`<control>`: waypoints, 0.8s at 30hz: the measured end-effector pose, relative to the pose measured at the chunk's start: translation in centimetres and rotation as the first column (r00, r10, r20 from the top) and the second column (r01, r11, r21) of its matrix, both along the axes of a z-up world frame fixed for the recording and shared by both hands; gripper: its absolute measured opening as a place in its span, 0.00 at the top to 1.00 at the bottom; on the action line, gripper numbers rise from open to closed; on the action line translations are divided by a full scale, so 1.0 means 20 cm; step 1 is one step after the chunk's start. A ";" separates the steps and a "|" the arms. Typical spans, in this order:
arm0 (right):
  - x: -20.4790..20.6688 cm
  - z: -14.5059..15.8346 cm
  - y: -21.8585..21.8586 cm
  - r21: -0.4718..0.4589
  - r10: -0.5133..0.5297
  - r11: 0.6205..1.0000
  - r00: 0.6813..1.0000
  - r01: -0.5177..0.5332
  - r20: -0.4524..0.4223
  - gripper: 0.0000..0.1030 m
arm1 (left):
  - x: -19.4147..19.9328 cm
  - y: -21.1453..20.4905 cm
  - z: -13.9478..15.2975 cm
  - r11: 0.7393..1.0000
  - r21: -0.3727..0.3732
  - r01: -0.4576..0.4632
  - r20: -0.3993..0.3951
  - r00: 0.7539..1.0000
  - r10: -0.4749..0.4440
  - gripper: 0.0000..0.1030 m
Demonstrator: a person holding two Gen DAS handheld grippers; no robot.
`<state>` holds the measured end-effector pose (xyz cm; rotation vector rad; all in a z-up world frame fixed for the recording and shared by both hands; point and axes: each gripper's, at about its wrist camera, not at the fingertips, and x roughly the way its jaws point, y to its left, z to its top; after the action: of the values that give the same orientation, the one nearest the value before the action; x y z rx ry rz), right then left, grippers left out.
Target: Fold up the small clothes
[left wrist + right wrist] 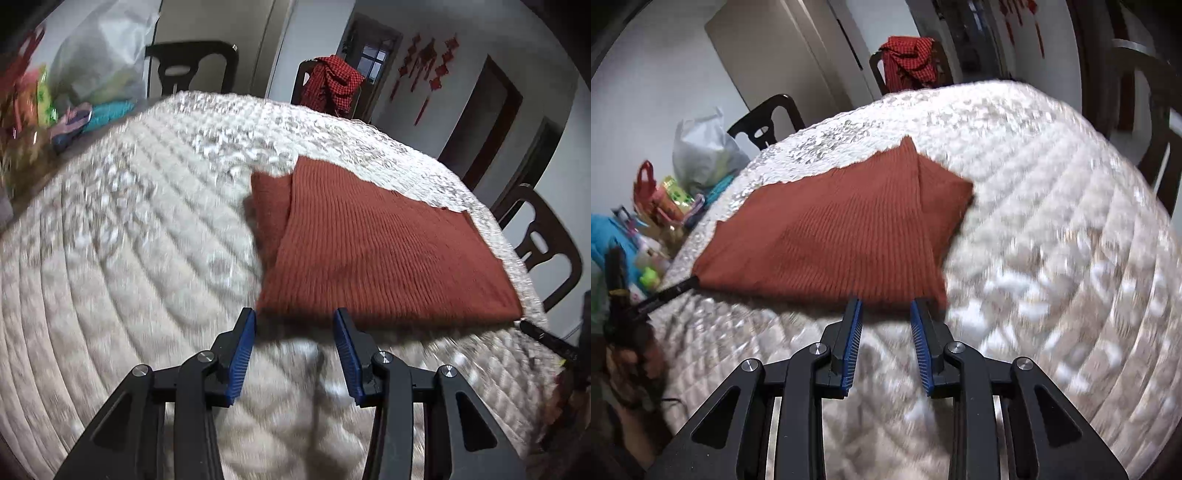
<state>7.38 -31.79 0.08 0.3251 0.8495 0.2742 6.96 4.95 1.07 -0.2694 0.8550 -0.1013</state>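
Already partly folded, the rust knit garment point(369, 251) lay on the quilted tabletop point(129, 258), its near edge just beyond both grippers: left gripper point(295, 323), right gripper point(886, 310), fingers released, empty, equally near.

One rust-red knitted garment point(376, 243), three dark chairs point(192, 68), one white plastic bag point(99, 51), one quilted cover point(147, 236).

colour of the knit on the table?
Rust red, ribbed sweater; clearest in the left wrist view.
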 end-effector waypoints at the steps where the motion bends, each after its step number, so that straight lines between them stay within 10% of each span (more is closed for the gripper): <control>1: -0.02 -0.02 -0.01 0.030 -0.004 1.000 1.000 0.005 -0.014 0.67 | -0.02 0.00 0.00 1.000 -0.020 -0.003 0.008 1.000 0.003 0.55; 18: 0.13 -0.10 -0.13 0.442 -0.102 0.888 0.991 0.129 -0.084 0.59 | 0.13 0.05 -0.03 0.945 -0.313 -0.096 -0.003 0.995 0.100 0.45; 24: 0.11 -0.10 -0.16 0.461 -0.143 0.872 0.987 0.163 -0.078 0.59 | 0.15 0.04 -0.03 0.954 -0.276 -0.116 -0.004 0.993 0.120 0.73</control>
<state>9.65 -34.94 -1.99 0.8504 0.7864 0.3236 10.00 5.84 0.38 -0.5803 0.8096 -0.1101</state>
